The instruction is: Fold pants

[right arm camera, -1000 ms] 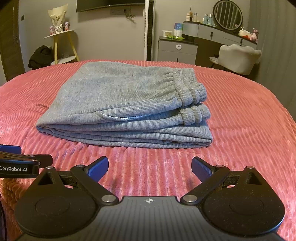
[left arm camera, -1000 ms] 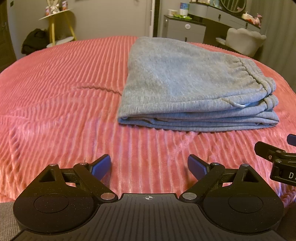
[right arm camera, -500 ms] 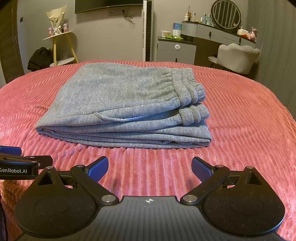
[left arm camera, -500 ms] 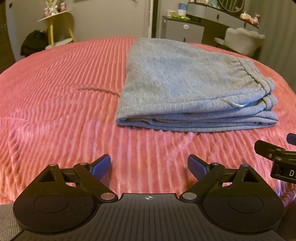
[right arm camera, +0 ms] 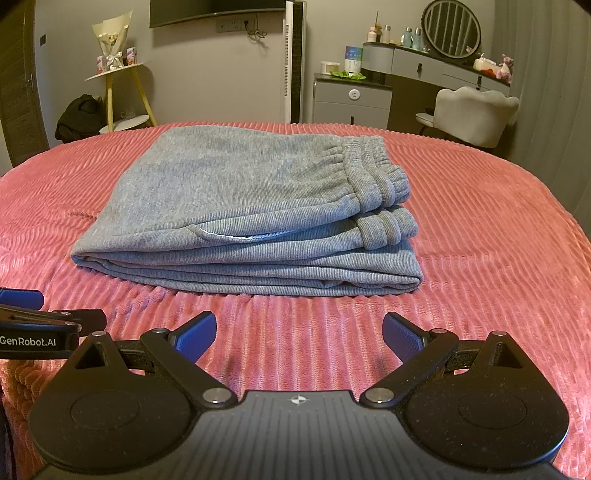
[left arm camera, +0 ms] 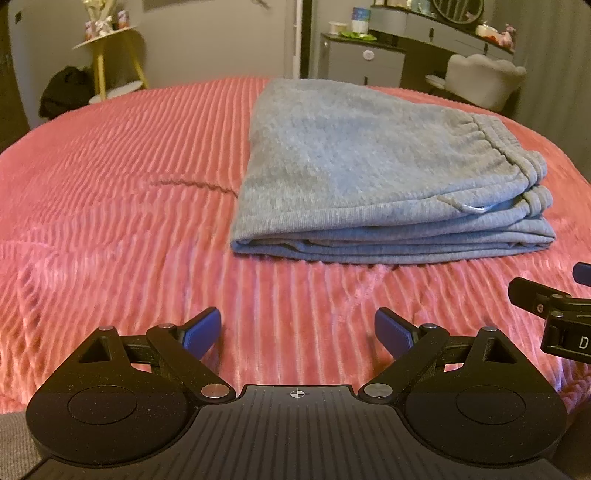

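Grey pants lie folded in a flat stack on the pink ribbed bedspread, waistband on the right. They also show in the right wrist view, centred ahead. My left gripper is open and empty, near the bed's front edge, short of the pants and left of them. My right gripper is open and empty, in front of the stack. Each gripper's side shows at the edge of the other's view, the right one and the left one.
Beyond the bed stand a yellow-legged side table with a dark bundle below it, a grey cabinet, a dresser with a round mirror and a pale chair.
Both grippers have risen and drawn back slightly, staying open. The pants have not moved.
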The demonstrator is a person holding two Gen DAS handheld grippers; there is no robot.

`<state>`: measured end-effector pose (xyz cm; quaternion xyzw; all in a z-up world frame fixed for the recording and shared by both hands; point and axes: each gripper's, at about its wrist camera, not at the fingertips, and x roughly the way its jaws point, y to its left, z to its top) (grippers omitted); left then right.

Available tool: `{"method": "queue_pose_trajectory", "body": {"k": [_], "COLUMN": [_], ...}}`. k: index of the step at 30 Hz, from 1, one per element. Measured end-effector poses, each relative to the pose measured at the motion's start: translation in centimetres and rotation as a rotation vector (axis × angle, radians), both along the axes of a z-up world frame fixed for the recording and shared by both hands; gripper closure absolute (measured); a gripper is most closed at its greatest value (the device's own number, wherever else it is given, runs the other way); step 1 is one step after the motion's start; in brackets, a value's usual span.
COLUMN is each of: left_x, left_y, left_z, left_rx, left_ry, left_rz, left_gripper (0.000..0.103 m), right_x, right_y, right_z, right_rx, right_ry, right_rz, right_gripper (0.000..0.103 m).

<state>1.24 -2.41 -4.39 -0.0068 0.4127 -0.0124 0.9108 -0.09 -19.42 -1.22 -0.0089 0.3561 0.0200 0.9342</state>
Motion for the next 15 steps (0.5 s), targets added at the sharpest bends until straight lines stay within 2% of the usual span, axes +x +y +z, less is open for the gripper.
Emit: {"method": "queue_pose_trajectory", "body": {"k": [15], "left_x": [0.0], "left_y": [-0.05], "left_z": [-0.04], "left_rx": [-0.013], "left_ry": [0.003], "left_rz": [-0.009], "left_gripper": [0.009], "right_x": [-0.11], "right_y": [0.07], "right_z": [0.14], "right_rx": [0.001], "right_ry": [-0.005], "right_rz": [-0.001], "right_gripper": [0.006]}}
